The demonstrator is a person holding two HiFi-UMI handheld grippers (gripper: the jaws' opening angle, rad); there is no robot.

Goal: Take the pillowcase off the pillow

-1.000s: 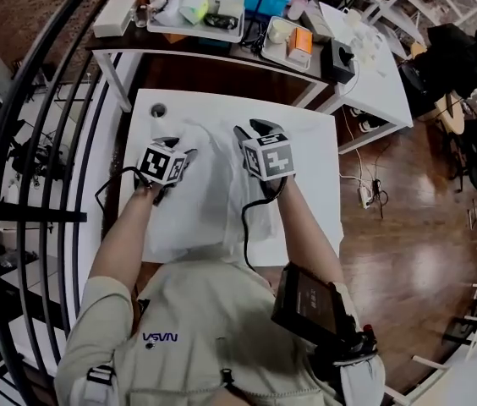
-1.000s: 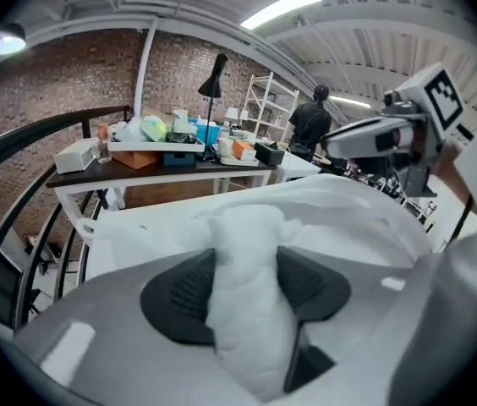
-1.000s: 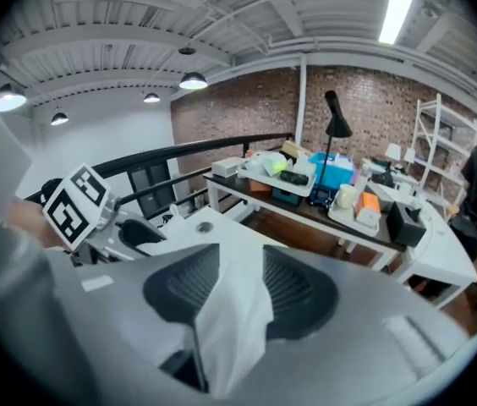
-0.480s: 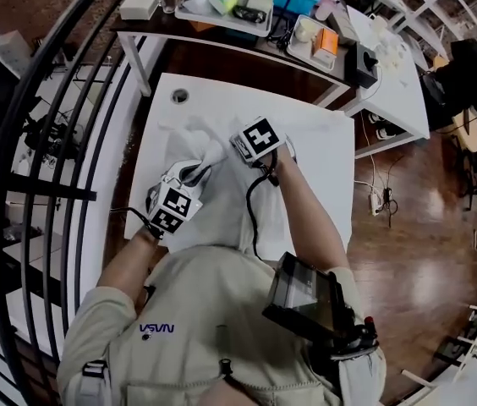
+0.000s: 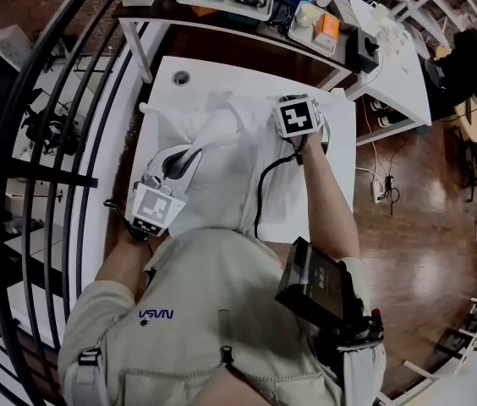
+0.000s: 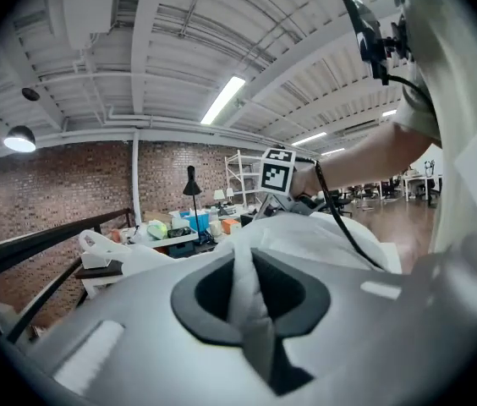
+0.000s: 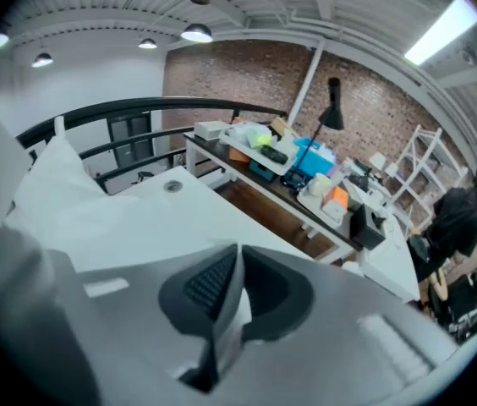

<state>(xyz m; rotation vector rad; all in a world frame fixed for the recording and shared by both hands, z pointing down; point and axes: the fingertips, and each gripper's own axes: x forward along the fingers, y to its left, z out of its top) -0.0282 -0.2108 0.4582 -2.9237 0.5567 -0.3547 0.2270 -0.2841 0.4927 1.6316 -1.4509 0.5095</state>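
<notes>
Pillowcase (image 5: 222, 163) lies bunched on the white table (image 5: 333, 194) in the head view, stretched between my left tongs (image 5: 189, 152) and right tongs (image 5: 310, 135). Left gripper view: jaws, just closed, pinch its cloth. Right gripper view: jaws, just closed, nip its thin edge

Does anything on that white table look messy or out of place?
Only the pillowcase: it is rumpled and partly pulled up off the table, pinched by the left gripper, whose jaws have just been closing on it, and by the right gripper. Nothing looks spilled or broken.
</notes>
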